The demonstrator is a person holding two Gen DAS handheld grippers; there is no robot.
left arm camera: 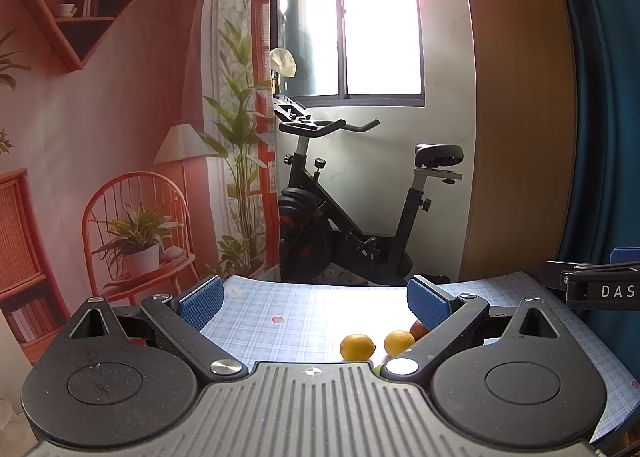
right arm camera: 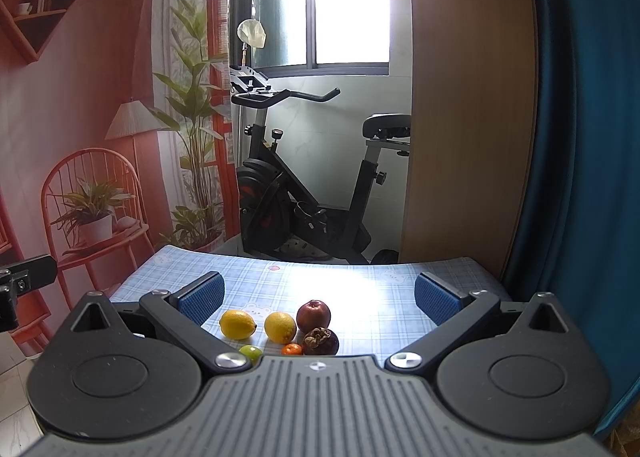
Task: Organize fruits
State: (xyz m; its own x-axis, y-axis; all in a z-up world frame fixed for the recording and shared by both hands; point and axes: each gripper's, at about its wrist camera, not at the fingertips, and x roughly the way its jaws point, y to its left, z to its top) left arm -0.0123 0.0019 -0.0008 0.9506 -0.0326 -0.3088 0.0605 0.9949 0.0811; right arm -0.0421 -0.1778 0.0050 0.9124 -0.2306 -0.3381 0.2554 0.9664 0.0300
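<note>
Yellow lemons (right arm camera: 237, 324) and other fruit are clustered at lower centre, unsorted; both the left gripper (left arm camera: 316, 303) and right gripper (right arm camera: 319, 299) are held wide, empty, ready to pick.

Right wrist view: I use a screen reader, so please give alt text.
Open right claw hovers over a blue plaid tablecloth with two lemons, a dark red apple, a mangosteen, a small orange and a green fruit. An exercise bike stands behind.

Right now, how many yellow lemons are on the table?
2. One lemon lies at the left end of the fruit group; the second lemon sits just right of it, beside the red apple. The tool bodies hide the near table, so more could be there.
</note>
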